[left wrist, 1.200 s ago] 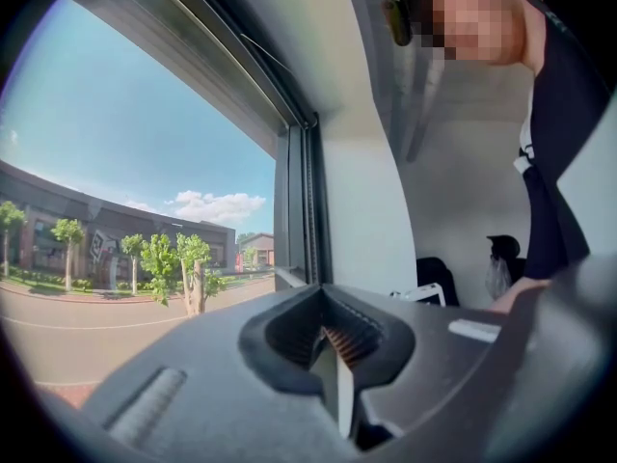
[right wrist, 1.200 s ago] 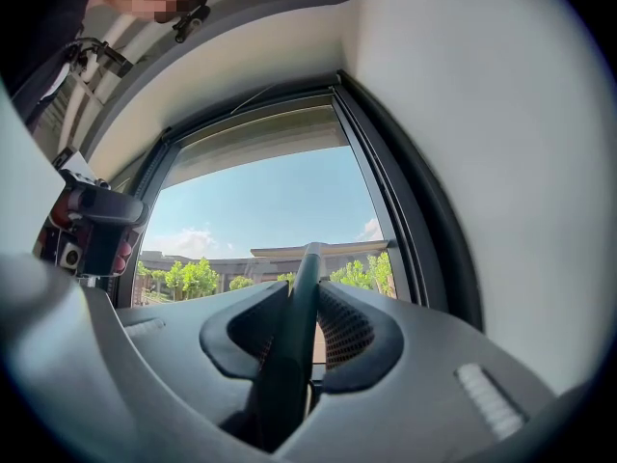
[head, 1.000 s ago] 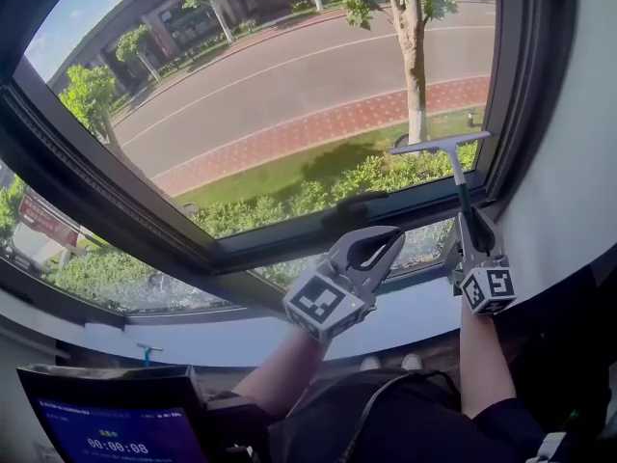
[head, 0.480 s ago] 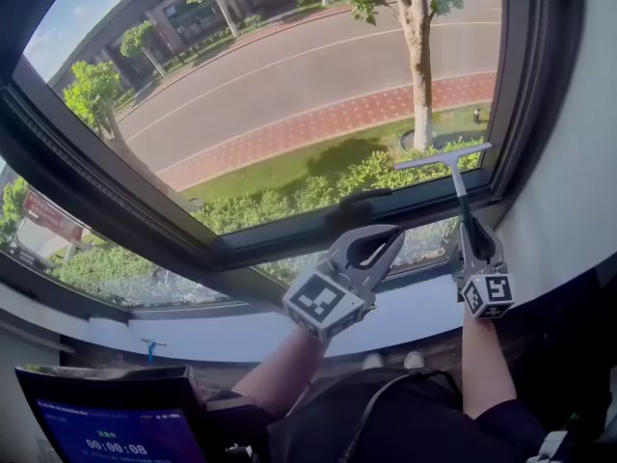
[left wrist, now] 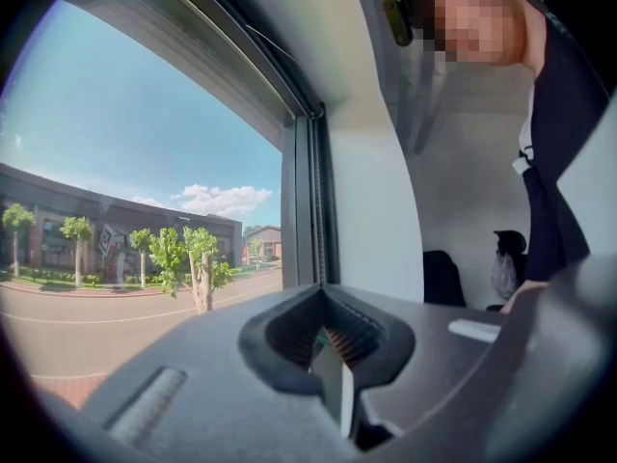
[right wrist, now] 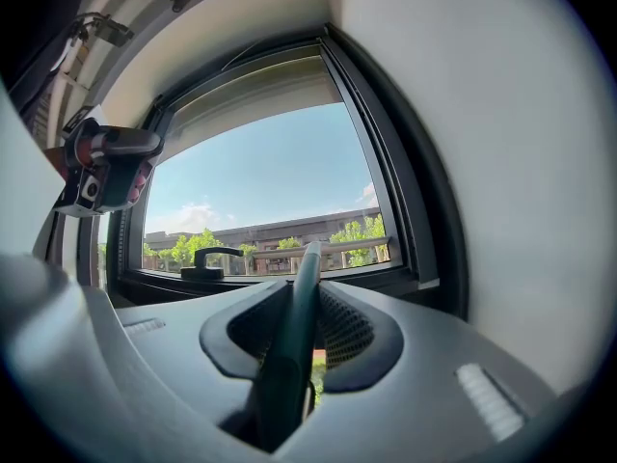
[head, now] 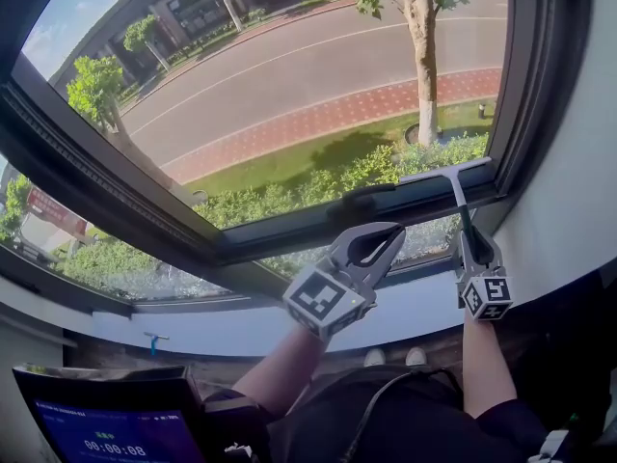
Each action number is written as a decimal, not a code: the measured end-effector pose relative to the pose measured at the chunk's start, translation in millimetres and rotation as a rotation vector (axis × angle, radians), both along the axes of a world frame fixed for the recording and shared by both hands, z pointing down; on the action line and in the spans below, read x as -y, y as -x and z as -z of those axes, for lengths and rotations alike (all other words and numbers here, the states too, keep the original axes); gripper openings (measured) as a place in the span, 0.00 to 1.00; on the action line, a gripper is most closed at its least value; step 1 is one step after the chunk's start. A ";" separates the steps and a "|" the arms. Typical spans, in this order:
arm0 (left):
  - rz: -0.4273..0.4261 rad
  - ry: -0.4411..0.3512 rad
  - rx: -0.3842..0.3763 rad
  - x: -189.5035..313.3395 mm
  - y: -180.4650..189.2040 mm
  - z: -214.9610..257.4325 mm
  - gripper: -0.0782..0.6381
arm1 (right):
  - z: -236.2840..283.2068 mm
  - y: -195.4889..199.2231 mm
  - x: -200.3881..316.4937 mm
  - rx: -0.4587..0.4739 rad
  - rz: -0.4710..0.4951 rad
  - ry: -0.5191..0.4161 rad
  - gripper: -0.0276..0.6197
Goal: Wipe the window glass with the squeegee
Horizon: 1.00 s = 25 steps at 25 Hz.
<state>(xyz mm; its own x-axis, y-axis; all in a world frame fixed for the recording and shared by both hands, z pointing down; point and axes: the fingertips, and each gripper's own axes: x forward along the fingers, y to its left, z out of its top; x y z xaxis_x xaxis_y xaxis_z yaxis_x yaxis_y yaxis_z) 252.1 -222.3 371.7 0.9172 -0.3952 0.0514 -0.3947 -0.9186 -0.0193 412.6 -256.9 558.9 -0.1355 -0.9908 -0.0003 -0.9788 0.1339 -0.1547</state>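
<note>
Screen: dark flat screen with a blue display [head: 106, 418], lower left corner of the head view, below the white window sill [head: 193, 336].
Window frame: dark metal window frame [head: 116, 191], running as a slant from upper left down to centre, then along the bottom of the pane to the right edge.
Glass: clear window glass [head: 289, 85] fills the upper half of the frame. Through it show a grey road, a red brick path, grass, hedges and trees. In the left gripper view the glass [left wrist: 125, 210] takes the left half.
Left tongs: left tongs [head: 386, 234], centre of the head view, in front of the frame's lower rail, marker cube toward the camera. Its own view shows the tongs [left wrist: 326, 297] clenched tip to tip with nothing between them.
Window handle: black lever window handle [head: 362, 201] on the lower rail, just above the left tongs; centre left in the right gripper view [right wrist: 214, 258].
Squeegee: dark-handled T-shaped squeegee with a pale blade [head: 449, 179], lower right corner of the glass, blade just above the lower rail, handle sloping down. Contact with the glass cannot be confirmed.
Right tongs: right tongs [head: 474, 249], right of centre, clenched on the squeegee handle [right wrist: 294, 326], which runs up between the jaws.
Wall: pale wall [head: 569, 201], right edge.
</note>
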 end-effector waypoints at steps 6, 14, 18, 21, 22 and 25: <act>0.008 0.004 0.002 -8.6 -4.7 2.2 0.11 | -22.4 -5.0 -9.9 0.012 0.007 0.066 0.20; 0.021 0.007 0.002 -10.6 -13.2 -1.2 0.11 | -25.6 -12.1 -10.2 0.031 0.020 0.067 0.20; 0.029 0.004 -0.005 -9.8 -8.7 -0.4 0.11 | -21.9 -6.6 -10.1 0.032 0.026 0.073 0.20; 0.041 0.003 -0.010 -12.2 -10.9 0.7 0.11 | -14.0 -9.1 -16.8 0.038 0.029 0.061 0.20; 0.045 0.001 -0.013 -11.7 -12.4 1.7 0.11 | -8.3 -9.9 -18.1 0.032 0.032 0.054 0.20; 0.057 -0.006 -0.022 -8.1 -14.8 4.8 0.11 | 25.2 -4.9 -20.1 0.036 0.052 0.002 0.20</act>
